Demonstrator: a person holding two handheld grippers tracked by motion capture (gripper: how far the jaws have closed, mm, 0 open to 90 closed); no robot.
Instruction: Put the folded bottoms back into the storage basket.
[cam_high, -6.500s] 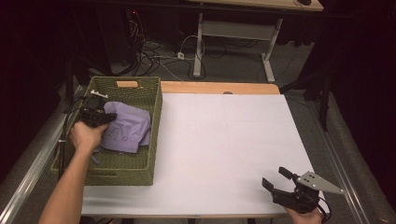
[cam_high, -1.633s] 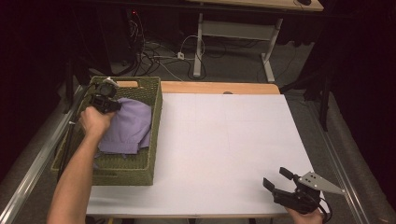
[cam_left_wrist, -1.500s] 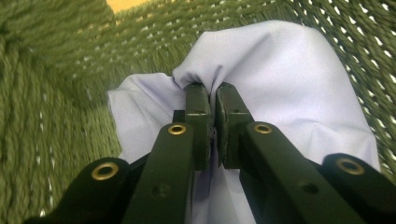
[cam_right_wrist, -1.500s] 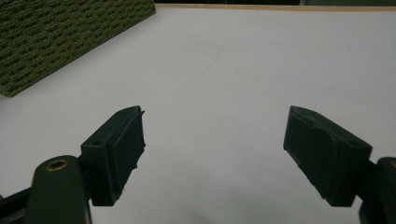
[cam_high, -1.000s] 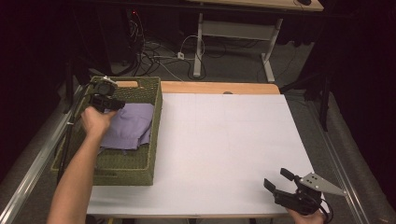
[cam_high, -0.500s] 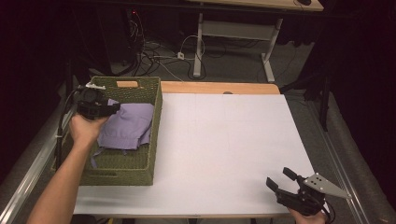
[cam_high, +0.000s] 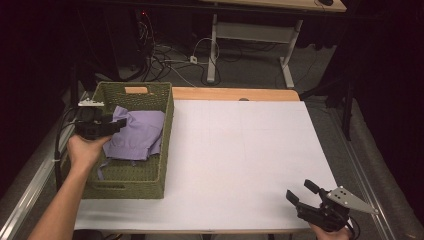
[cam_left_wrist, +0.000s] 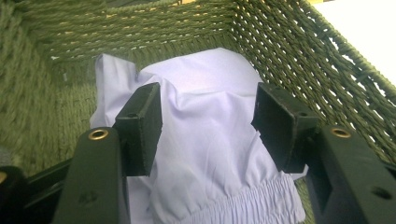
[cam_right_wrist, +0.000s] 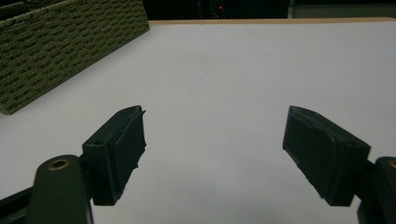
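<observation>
Lilac cotton garment (cam_high: 136, 134) lies crumpled inside the green woven basket (cam_high: 150, 179) at the white table's (cam_high: 240, 150) left. The left gripper (cam_high: 116, 125) hovers over it, jaws just been opening, pinching nothing. The right gripper (cam_high: 300, 192) rests agape, empty, near the front edge.

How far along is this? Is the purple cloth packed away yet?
Looks nearly done: the purple cloth lies inside the green basket. In hand: the left gripper has just been opening its jaws, which stand apart above the cloth, pads off it. Left: probably only pulling that hand out. The right gripper rests open over the white table.
</observation>
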